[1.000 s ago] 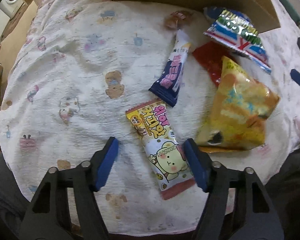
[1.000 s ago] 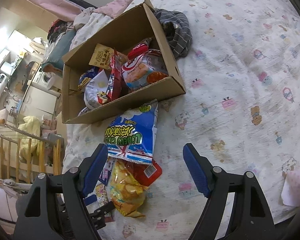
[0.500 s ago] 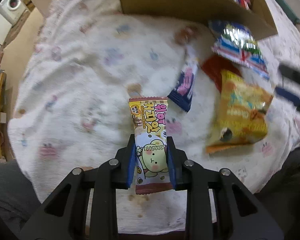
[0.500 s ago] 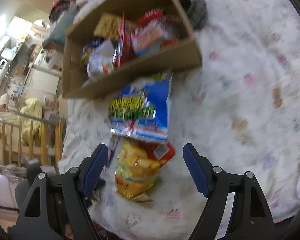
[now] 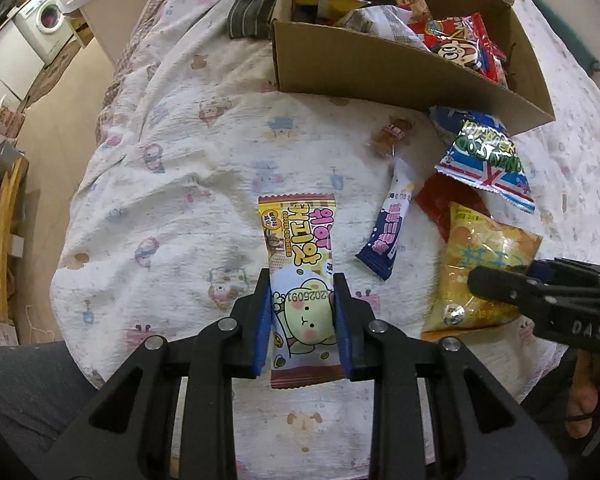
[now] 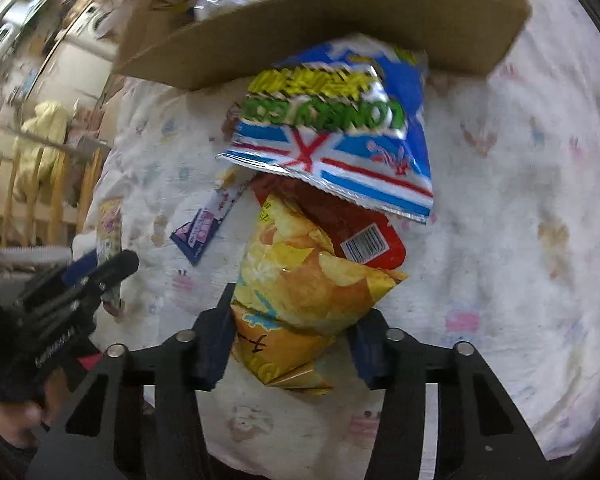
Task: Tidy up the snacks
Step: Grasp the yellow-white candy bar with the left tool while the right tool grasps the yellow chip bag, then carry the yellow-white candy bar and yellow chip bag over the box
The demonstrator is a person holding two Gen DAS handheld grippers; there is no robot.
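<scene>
While the bedspread (image 5: 172,184) carries loose snacks, both tools are down among them.
Left gripper (image 5: 302,320): jaws pressed flat on the cookie packet (image 5: 300,280), which stands lengthwise between the blue pads, its top end clear of the cloth.
Navy bar (image 5: 388,232): lying just right of the cookie packet, apart from it.
Red packet (image 5: 440,200): flat, partly under the yellow and blue bags.
Yellow chip bag (image 6: 300,280): on the red packet, its lower end between the right tool's pads.
Right gripper (image 6: 290,334): jaws closing around the yellow chip bag; the left pad touches it, the right pad is hidden behind the bag.
Blue bag (image 6: 340,132): resting against the box's front wall.
Cardboard box (image 5: 380,68): beyond the loose snacks, already filled with packets.
</scene>
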